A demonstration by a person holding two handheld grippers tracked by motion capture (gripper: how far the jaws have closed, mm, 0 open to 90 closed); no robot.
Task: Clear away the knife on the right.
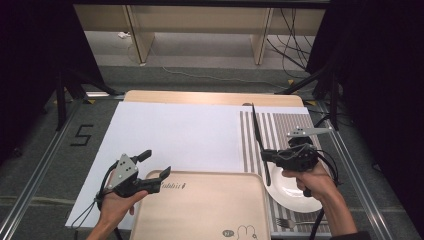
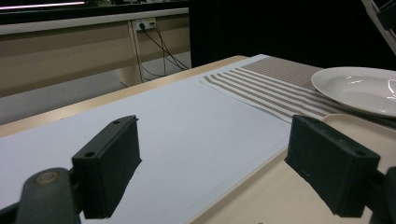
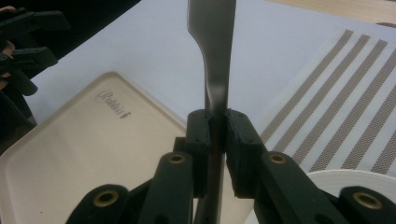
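Right hand-held gripper [image 3: 215,126] clamps a slim, shiny metal knife [image 3: 212,46].

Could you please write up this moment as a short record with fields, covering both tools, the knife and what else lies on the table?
right tool: shut on the table knife, clamped near mid-length, held above the striped placemat
left tool: open, holding nothing, at the far left corner of the beige tray
white plate: on the placemat, right of the tray
fork: on the placemat, near the plate's front edge
table cover: white sheet
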